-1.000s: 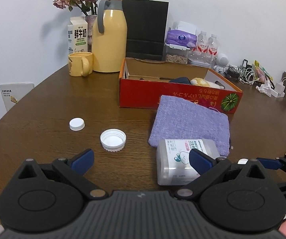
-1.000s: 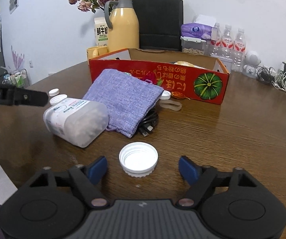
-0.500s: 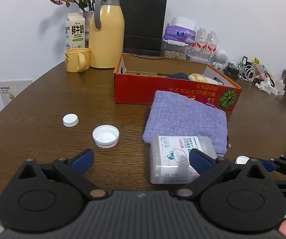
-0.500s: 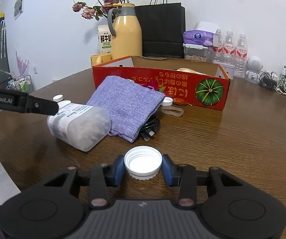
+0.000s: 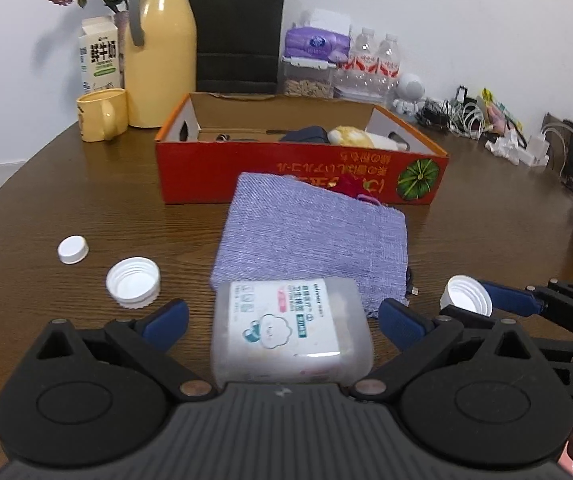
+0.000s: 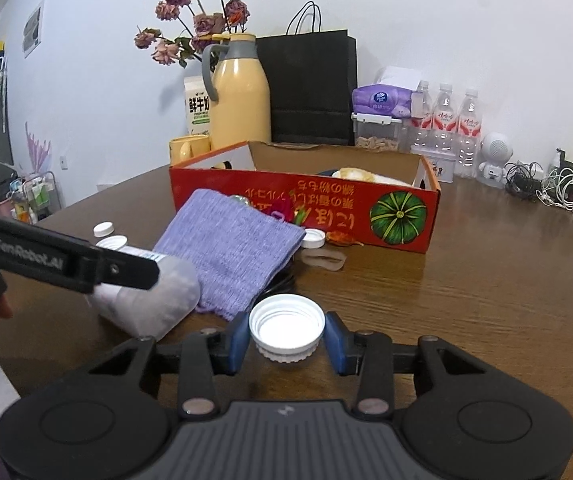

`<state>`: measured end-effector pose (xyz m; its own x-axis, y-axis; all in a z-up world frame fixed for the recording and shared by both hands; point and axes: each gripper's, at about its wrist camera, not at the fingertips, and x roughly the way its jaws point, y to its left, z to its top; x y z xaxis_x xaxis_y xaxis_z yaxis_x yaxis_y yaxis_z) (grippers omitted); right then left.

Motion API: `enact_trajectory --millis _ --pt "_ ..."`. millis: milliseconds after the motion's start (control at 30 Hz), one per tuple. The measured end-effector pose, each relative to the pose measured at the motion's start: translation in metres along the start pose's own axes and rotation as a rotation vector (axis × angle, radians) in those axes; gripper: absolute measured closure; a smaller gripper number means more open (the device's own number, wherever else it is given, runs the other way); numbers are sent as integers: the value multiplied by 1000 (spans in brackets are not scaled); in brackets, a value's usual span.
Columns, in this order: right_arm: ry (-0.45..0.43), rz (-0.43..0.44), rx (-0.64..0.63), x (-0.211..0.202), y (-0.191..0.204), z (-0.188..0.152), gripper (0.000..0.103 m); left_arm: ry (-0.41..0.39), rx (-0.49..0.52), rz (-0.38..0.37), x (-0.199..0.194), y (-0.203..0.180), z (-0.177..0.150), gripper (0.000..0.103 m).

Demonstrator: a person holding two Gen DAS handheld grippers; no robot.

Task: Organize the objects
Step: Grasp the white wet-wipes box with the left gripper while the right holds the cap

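The red box (image 5: pixel 286 176) stands open on the brown surface (image 5: pixel 86 208), holding a dark item and a pale soft one. Against it lies the purple pouch (image 5: pixel 310 236). My left gripper (image 5: pixel 282 320) has its jaws wide apart around the lying clear jar (image 5: pixel 286 320), not touching. My right gripper (image 6: pixel 286 340) is clamped on the white cap (image 6: pixel 286 326).

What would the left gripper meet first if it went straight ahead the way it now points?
The left gripper, jaws open, would first meet the translucent plastic container lying on its side, already between its fingers. Beyond that lies the purple cloth pouch.
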<state>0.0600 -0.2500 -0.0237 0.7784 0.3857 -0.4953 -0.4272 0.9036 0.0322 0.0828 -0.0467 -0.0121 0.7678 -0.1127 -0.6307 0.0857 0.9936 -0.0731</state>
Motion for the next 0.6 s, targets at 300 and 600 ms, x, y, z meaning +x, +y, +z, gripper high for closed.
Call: enact_trajectory --millis 300,600 --pt "4 22 16 5 -5 -1 64 83 -64 42 22 7 -5 0" --pt "12 27 27 6 -4 -3 64 94 -66 30 23 6 -10 2"
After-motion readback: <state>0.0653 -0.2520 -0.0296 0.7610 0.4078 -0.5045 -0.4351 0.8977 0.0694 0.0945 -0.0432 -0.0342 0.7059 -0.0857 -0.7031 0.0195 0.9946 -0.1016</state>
